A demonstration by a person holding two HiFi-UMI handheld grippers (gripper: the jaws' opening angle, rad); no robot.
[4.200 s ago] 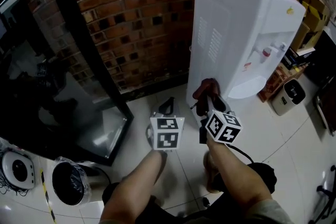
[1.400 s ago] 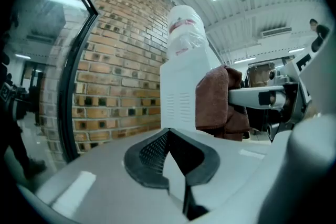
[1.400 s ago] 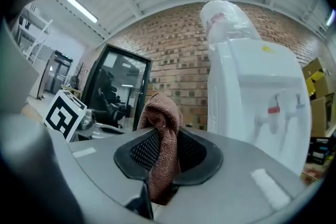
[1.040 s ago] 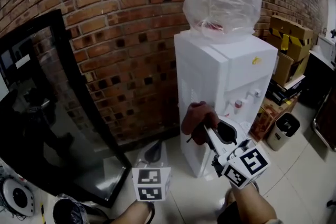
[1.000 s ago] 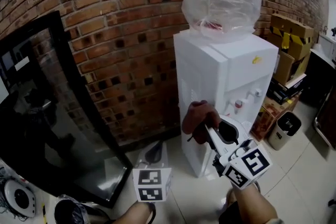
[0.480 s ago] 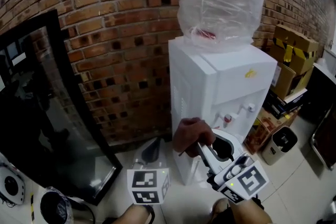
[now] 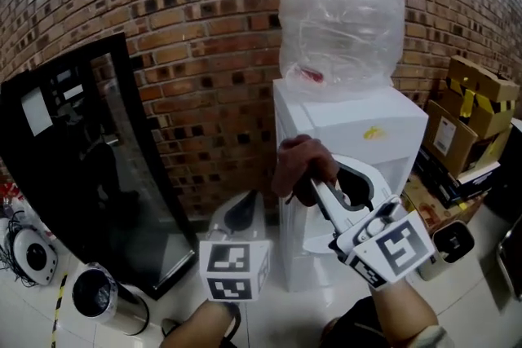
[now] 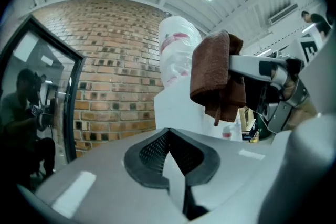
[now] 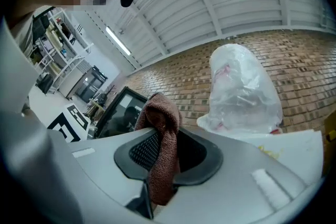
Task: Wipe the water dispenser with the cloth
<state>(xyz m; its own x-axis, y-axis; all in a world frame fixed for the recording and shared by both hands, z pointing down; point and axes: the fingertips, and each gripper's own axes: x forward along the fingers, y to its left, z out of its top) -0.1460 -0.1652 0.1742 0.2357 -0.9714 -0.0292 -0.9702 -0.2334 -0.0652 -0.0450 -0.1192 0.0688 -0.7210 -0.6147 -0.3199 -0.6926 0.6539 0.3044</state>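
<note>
- In the head view, the right gripper (image 7: 316, 190) and its marker cube cover much of the front of the water dispenser (image 7: 359, 122). The picture's upper edge cuts off the top of the bottle (image 7: 342, 12).
- Whether the cloth (image 7: 302, 165) touches the dispenser cannot be told.
- The dispenser is a white cabinet against the brick wall (image 7: 188, 61). It carries the bottle, which is wrapped in clear plastic.
- The cloth is brown and bunched, and is held up at the dispenser's upper front corner.
- The right gripper tilts slightly upward, its fingers clamped on the cloth, which droops between them.
- The left gripper (image 7: 239, 218) sits lower and to the left, pointing level. Its fingers are together with nothing between them.
</note>
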